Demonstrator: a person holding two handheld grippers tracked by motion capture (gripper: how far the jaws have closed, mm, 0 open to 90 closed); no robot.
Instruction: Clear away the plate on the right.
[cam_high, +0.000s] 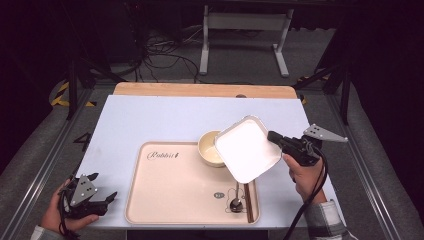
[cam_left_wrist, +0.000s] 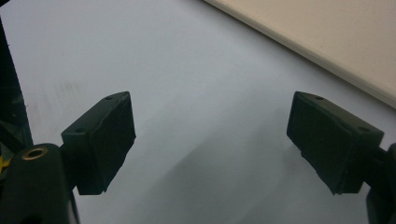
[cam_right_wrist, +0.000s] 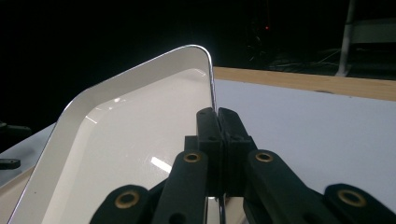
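A square white plate (cam_high: 247, 148) hangs tilted above the beige tray (cam_high: 165, 195), held by its right rim in my right gripper (cam_high: 274, 136), which is shut on it. In the right gripper view the two black jaws pinch the rim of the white plate (cam_right_wrist: 135, 140) at my right gripper (cam_right_wrist: 217, 116). A cream bowl (cam_high: 209, 148) stands on the tray, partly hidden behind the plate. My left gripper (cam_high: 111, 196) rests open at the table's front left corner; the left gripper view shows my left gripper (cam_left_wrist: 210, 140) with bare table between its fingers.
A spoon (cam_high: 236, 200) and brown chopsticks (cam_high: 248, 204) lie at the tray's front right corner. A wooden board (cam_high: 200, 90) borders the far table edge. The tray's edge (cam_left_wrist: 327, 42) shows in the left gripper view. Dark floor and cables lie beyond.
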